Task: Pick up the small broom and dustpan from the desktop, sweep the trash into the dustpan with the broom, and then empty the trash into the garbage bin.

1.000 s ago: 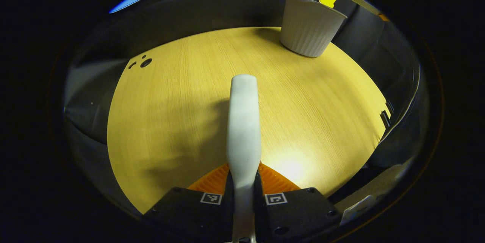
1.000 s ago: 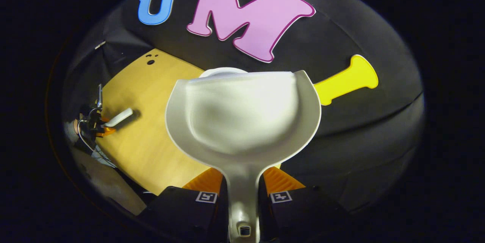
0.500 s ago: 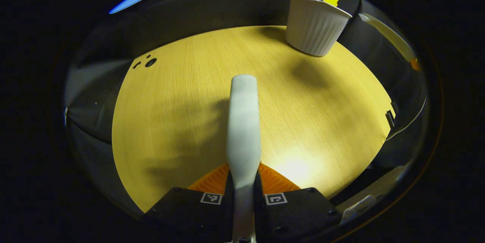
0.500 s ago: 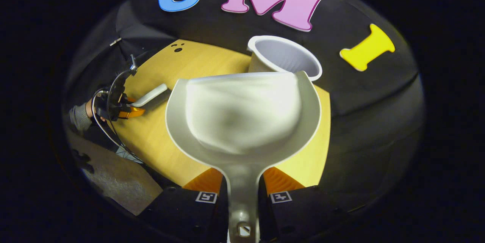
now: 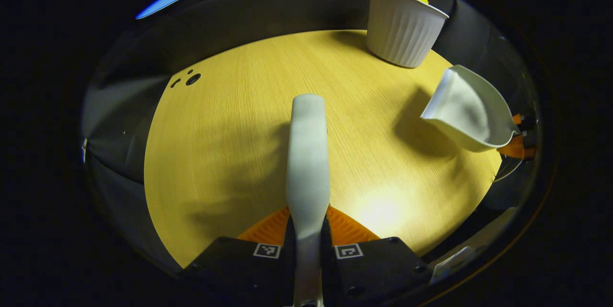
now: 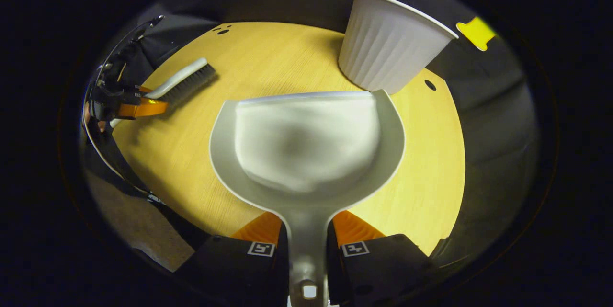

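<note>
Pale wood grain covers the round desktop (image 5: 230,153). In the left gripper view, the left gripper (image 5: 308,230) is closed tight on the white broom (image 5: 308,153), both fingers pressing its handle, which runs toward twelve o'clock above the wood. The ribbed white garbage bin (image 5: 402,34) stands upright at one o'clock near the far edge. At three o'clock the white dustpan (image 5: 467,113) hangs tilted over the desktop's rim.

In the right gripper view, the right gripper (image 6: 306,235) is clamped on the dustpan's (image 6: 306,153) handle, pan mouth toward twelve o'clock, and the pan looks empty, though its blurred floor makes that uncertain. The bin (image 6: 388,43) sits at one o'clock just beyond the pan's lip. At ten o'clock the other gripper (image 6: 129,106) holds the broom (image 6: 184,82), bristles down against or just over the wood.
</note>
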Demonstrator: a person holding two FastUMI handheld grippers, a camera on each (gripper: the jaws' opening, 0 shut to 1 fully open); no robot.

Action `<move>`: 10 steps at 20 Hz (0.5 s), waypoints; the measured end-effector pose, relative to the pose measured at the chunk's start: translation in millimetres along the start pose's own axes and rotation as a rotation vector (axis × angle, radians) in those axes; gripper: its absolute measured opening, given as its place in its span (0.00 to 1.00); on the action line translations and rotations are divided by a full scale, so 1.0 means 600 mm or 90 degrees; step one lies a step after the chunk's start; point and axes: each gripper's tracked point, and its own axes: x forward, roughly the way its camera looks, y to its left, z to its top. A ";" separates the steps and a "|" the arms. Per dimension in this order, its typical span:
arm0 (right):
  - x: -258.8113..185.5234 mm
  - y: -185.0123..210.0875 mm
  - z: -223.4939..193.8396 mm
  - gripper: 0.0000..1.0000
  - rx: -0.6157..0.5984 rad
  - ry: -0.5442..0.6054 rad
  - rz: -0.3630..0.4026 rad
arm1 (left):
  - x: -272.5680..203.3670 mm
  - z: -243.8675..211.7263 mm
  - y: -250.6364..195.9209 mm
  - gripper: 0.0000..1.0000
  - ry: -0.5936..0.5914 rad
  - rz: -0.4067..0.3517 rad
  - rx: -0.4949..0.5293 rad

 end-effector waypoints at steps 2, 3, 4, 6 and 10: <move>0.025 0.015 -0.004 0.36 0.032 -0.006 0.010 | 0.012 0.004 0.004 0.27 0.002 0.002 0.000; 0.036 0.023 -0.004 0.36 0.050 -0.006 0.016 | 0.019 0.003 0.007 0.27 0.002 0.003 0.001; 0.042 0.026 -0.005 0.36 0.068 -0.007 0.020 | 0.022 0.003 0.006 0.27 0.003 0.003 0.002; 0.055 0.034 -0.013 0.36 0.101 0.002 0.029 | 0.027 0.003 0.005 0.27 0.007 0.002 0.004; 0.070 0.031 -0.025 0.36 0.104 0.015 0.020 | 0.042 0.000 0.004 0.27 0.017 0.005 0.003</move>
